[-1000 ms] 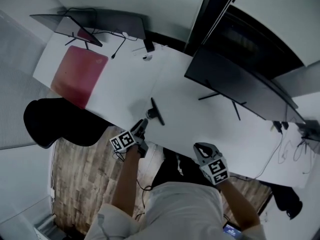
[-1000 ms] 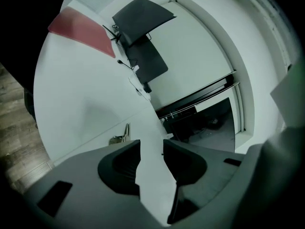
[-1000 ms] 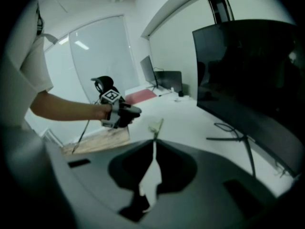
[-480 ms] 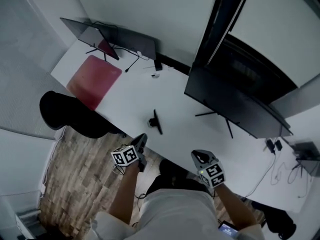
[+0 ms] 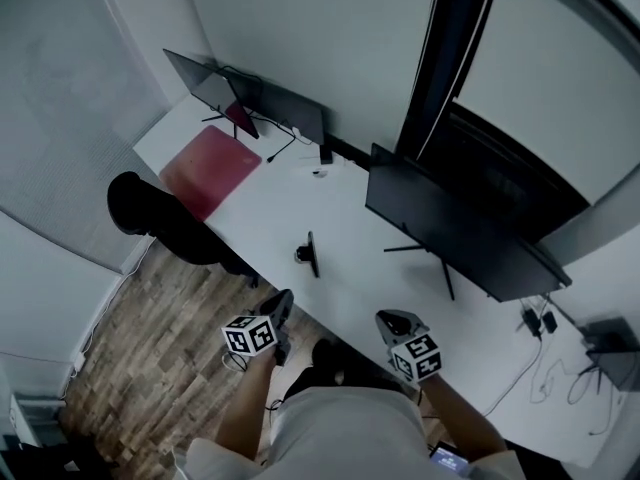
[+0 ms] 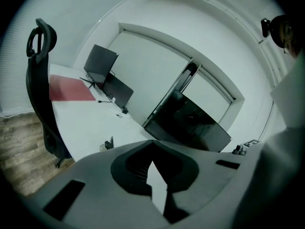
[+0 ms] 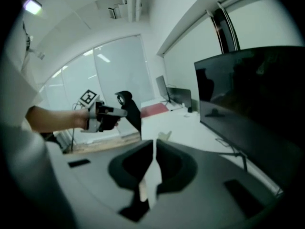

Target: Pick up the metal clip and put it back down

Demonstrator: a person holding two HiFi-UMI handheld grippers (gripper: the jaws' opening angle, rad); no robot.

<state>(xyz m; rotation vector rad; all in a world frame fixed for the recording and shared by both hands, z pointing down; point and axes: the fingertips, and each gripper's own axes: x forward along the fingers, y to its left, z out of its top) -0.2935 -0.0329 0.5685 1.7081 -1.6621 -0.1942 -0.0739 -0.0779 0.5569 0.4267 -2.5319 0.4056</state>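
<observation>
Both grippers, left (image 5: 278,308) and right (image 5: 392,322), hang close to the person's body, jaws pressed together on nothing. My read: hands are clear because the small dark metal clip (image 5: 310,254) lies alone near the front edge of the long white desk (image 5: 270,208). A wide black monitor (image 5: 450,238), a red mat (image 5: 210,163) and wood-plank floor (image 5: 170,328) surround it.

Left gripper (image 6: 153,142) has just closed (empty), facing the desk (image 6: 88,122).
</observation>
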